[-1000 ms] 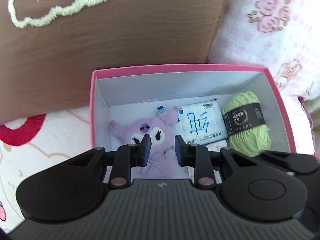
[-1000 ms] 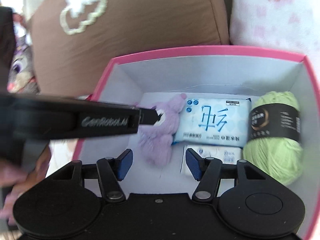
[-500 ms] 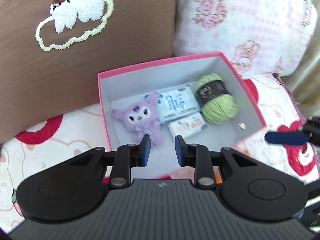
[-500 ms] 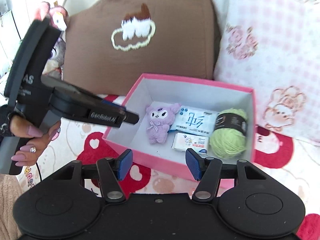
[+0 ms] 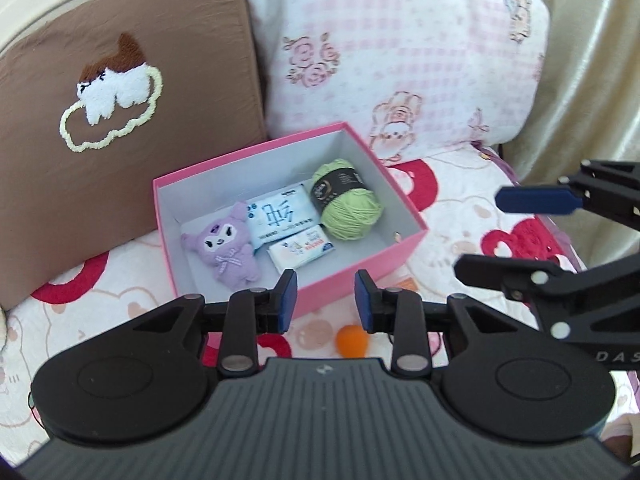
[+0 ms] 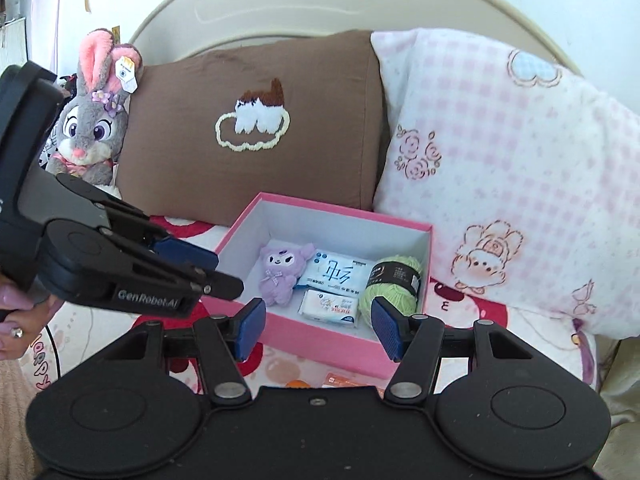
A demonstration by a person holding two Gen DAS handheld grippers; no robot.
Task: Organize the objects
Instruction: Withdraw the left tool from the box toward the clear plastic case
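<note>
A pink box (image 5: 396,248) (image 6: 320,342) sits on the bed before the pillows. Inside lie a purple plush (image 5: 224,246) (image 6: 280,274), a blue tissue pack (image 5: 278,216) (image 6: 336,274), a small white pack (image 5: 302,250) (image 6: 330,306) and a green yarn ball (image 5: 348,200) (image 6: 390,284). My left gripper (image 5: 326,300) is open and empty, held back from the box's near wall. My right gripper (image 6: 318,328) is open and empty, in front of the box. An orange ball (image 5: 352,340) and an orange card (image 5: 404,284) (image 6: 344,380) lie on the sheet near the box.
A brown pillow (image 5: 120,100) (image 6: 256,128) and a pink checked pillow (image 5: 400,52) (image 6: 500,168) lean behind the box. A grey rabbit plush (image 6: 92,120) sits at the far left. The sheet (image 5: 460,224) has red and bear prints. A beige curtain (image 5: 592,80) hangs at right.
Both grippers have pulled back and up from inside the box. The purple plush now lies free in the box. The whole bed head has come into view.
</note>
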